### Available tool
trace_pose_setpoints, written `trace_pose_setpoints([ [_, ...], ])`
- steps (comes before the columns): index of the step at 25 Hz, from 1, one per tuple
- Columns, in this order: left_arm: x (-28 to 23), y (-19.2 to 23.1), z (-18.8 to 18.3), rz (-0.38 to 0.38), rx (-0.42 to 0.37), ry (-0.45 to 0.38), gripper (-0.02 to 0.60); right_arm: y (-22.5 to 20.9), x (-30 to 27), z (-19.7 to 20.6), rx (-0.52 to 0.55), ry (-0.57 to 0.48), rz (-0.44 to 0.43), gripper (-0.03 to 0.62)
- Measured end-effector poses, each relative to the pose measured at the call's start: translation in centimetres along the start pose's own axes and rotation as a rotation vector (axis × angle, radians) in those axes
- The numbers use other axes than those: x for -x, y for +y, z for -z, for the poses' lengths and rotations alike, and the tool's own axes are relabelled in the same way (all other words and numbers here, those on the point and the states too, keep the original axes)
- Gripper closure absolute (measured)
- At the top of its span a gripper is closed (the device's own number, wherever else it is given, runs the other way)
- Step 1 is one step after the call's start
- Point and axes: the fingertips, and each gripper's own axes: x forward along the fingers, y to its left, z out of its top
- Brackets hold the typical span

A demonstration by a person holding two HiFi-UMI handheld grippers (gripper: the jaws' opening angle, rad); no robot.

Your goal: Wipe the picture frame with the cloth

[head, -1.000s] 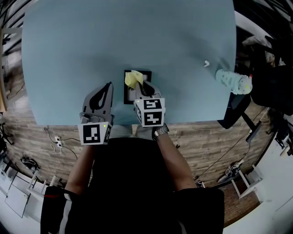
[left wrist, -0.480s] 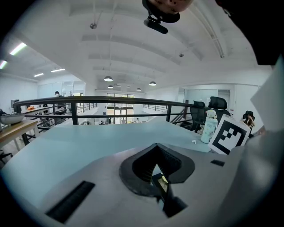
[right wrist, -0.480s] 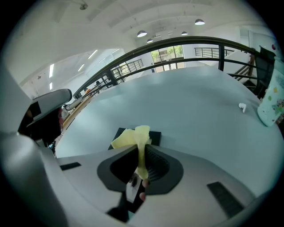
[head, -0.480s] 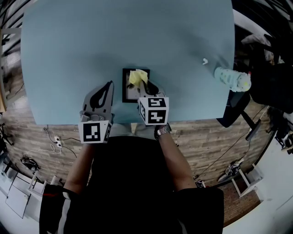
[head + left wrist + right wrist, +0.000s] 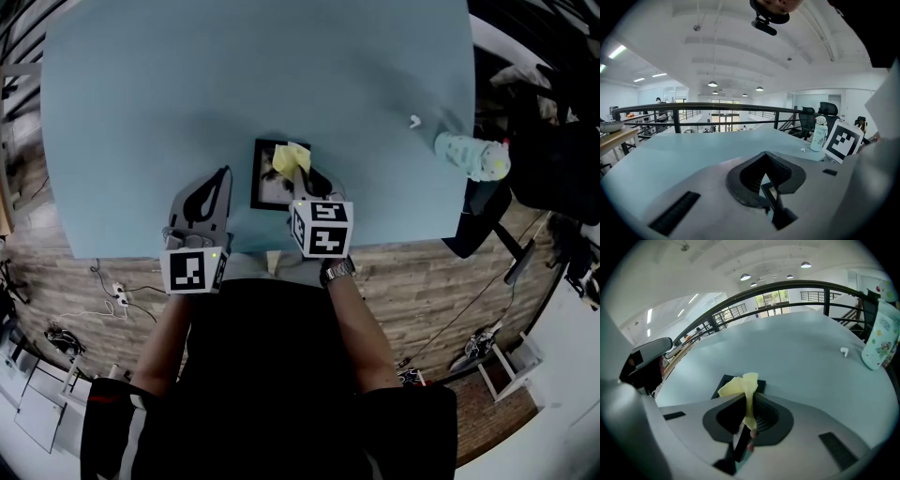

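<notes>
Head view shows a large pale blue table (image 5: pixel 141 112) with everything on it near its near and right edges. The left gripper (image 5: pixel 222 176) is over the near edge, to the left of the frame and apart from it. Its jaws are together with nothing between them. The right gripper (image 5: pixel 307 171) reaches in from the near edge, its jaws clamped on a crumpled yellow cloth (image 5: pixel 292 157). A black rectangular picture frame (image 5: pixel 267 183) lies flat by the middle of the near edge, and the cloth sits over its far right part. A pale green patterned bottle (image 5: pixel 472 157) stands at the right edge, and its contents cannot be made out. A small white object (image 5: pixel 413 121) lies just beside it.
</notes>
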Motion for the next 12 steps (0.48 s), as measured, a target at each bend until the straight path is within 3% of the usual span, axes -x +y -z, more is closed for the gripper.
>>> trace_pose_setpoints([
  [6,0.1,-0.4,-0.1,0.006,-0.003,-0.002,0.581,-0.8,1.1,-0.1,-0.010,-0.013,0.016,0.557],
  [12,0.4,-0.4,-0.3,0.002,0.004,-0.003,0.581,1.4,2.1,-0.8,0.005,-0.039,-0.028,0.559],
])
